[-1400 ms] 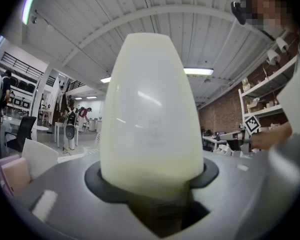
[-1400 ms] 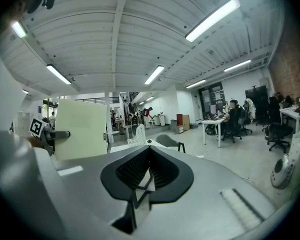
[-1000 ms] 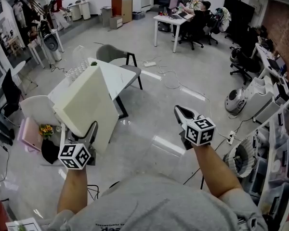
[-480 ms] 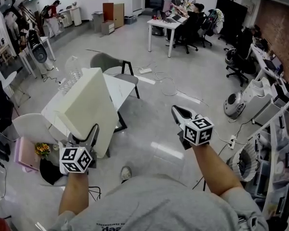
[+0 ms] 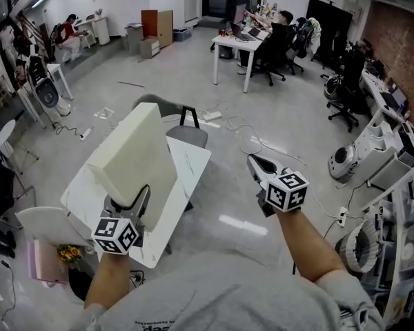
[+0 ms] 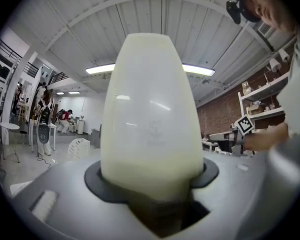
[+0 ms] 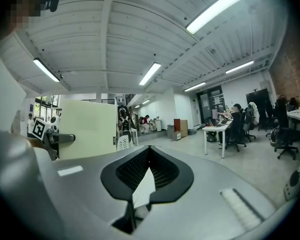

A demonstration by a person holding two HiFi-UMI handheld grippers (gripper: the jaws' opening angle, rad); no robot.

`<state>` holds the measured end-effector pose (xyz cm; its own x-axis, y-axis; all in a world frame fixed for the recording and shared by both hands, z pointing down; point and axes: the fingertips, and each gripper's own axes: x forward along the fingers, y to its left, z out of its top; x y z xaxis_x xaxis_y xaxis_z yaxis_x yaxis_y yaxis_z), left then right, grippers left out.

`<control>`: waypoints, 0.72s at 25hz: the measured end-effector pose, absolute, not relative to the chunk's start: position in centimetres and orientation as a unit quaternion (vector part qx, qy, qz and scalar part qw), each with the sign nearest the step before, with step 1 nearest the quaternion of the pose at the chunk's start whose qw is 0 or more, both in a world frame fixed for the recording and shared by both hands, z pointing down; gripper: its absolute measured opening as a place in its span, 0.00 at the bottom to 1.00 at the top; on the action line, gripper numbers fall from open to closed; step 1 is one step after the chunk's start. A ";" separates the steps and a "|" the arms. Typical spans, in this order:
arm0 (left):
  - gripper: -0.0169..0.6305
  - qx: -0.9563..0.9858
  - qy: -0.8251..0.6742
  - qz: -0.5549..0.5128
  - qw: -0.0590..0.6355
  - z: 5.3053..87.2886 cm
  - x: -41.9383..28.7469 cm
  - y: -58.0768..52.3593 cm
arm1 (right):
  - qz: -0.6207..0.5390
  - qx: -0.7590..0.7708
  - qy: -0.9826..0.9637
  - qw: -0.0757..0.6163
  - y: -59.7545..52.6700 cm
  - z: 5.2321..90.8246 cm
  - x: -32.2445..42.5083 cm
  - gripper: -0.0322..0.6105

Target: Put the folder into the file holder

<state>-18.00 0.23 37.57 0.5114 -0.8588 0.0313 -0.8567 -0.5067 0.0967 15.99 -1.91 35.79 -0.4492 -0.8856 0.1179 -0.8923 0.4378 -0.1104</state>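
One folder (image 5: 134, 158) in left hand-held gripper (image 5: 127, 198), table (image 5: 192, 163) only overhead

Both bare forearms reach forward side by side, with the claws pointing roughly level. The left claw (image 5: 129, 198) is clamped on the lower edge of the cream folder (image 5: 134, 154), which stands up out of its jaws. The right claw (image 5: 255, 160), well apart to the folder's right, has its jaws together at the tips with nothing between them.
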 end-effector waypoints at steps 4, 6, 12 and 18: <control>0.56 0.874 -0.483 -0.012 0.052 37.4 -18.8 -5.5 | 0.081 0.528 -0.845 0.020 -6.7 36.0 15.4 0.05; 0.56 0.875 -0.481 -0.011 0.053 37.6 -18.3 -7.7 | 0.085 0.530 -0.843 0.026 -8.3 36.7 16.2 0.05; 0.56 0.873 -0.485 -0.008 0.056 38.0 -14.5 -14.3 | 0.101 0.533 -0.840 0.024 -14.7 38.2 20.7 0.05; 0.56 0.857 -0.513 0.001 0.057 39.2 -7.7 -19.6 | 0.110 0.489 -0.865 0.025 -23.5 39.6 25.8 0.05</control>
